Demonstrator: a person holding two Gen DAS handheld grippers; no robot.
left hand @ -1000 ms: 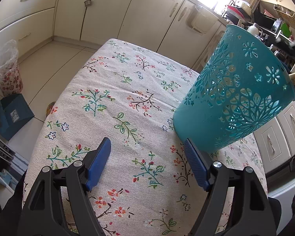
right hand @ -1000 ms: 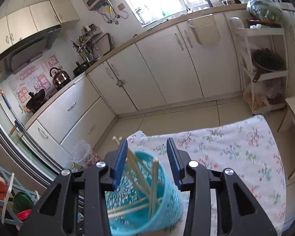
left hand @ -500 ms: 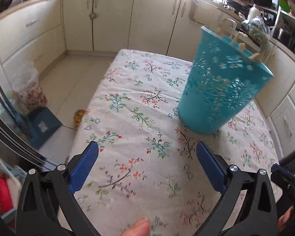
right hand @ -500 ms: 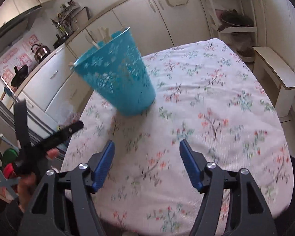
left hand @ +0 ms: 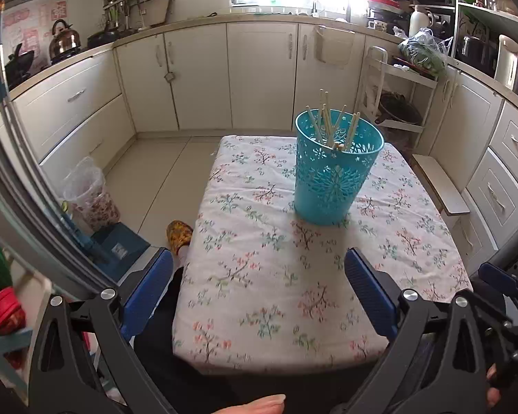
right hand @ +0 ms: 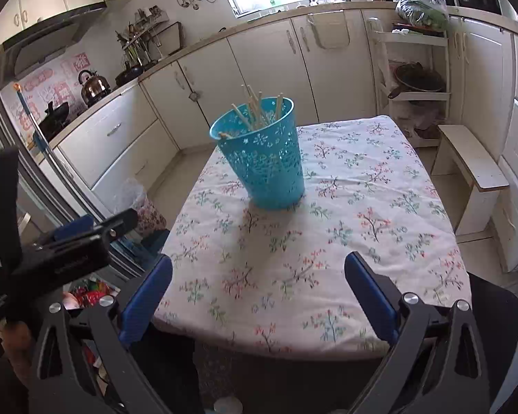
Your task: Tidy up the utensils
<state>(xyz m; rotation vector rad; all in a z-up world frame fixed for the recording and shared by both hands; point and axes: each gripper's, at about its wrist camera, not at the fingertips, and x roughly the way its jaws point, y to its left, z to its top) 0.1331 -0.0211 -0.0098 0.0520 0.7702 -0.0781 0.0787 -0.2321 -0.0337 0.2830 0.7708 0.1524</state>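
- Teal perforated plastic basket (left hand: 335, 176) upright on floral-cloth surface (left hand: 259, 276), wooden chopsticks (left hand: 328, 120) stood inside, so sorted.
- Left tongs (left hand: 259, 289) wide apart, empty.
- Right tongs (right hand: 258, 289) opening, nothing btwn.

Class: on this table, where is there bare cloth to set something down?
The whole near half of the tablecloth, between the teal basket and the front edge, lies bare. So do strips either side of the basket. Only the basket, holding chopsticks, takes up room, towards the far end.
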